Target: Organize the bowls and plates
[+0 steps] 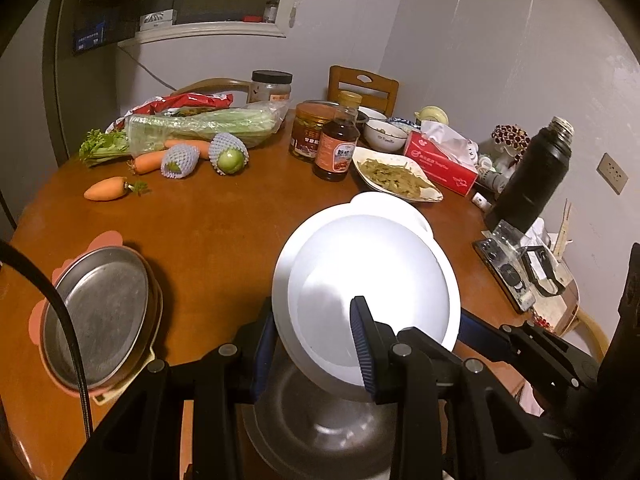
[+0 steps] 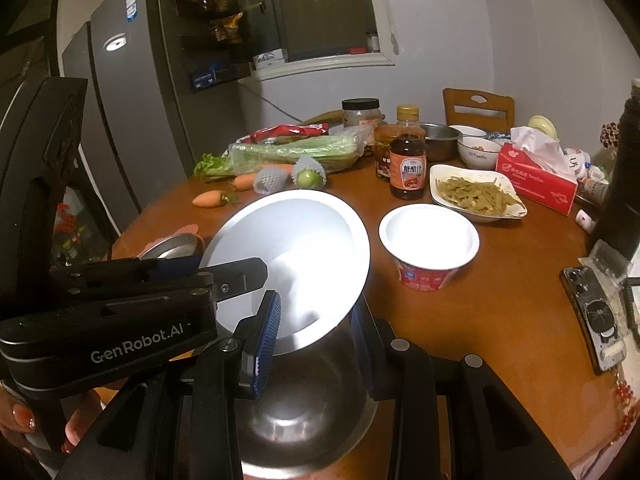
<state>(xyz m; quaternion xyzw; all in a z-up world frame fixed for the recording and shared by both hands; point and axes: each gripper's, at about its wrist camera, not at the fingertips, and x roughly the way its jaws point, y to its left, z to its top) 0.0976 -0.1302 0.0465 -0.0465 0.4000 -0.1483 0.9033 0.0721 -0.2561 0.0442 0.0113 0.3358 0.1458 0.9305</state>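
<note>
Both grippers hold one wide-rimmed steel bowl (image 1: 360,280), tilted above the wooden table (image 1: 208,240); glare makes its inside look white. In the left wrist view my left gripper (image 1: 312,316) is shut on the near rim, and the right gripper (image 1: 480,330) clamps the rim from the right. In the right wrist view my right gripper (image 2: 314,304) is shut on the steel bowl (image 2: 296,240), with the left gripper (image 2: 240,272) on its left rim. A steel plate (image 1: 100,312) lies on a pink mat at the left. A white paper cup (image 2: 428,248) stands beyond the bowl.
A plate of green vegetables (image 2: 476,194), a sauce bottle (image 2: 408,168), jars, small bowls (image 2: 478,152), a tissue box (image 2: 536,176), carrots (image 1: 108,189) and celery crowd the table's far side. A phone (image 2: 596,312) and a black flask (image 1: 532,172) sit at the right. A hand (image 2: 24,420) grips the left handle.
</note>
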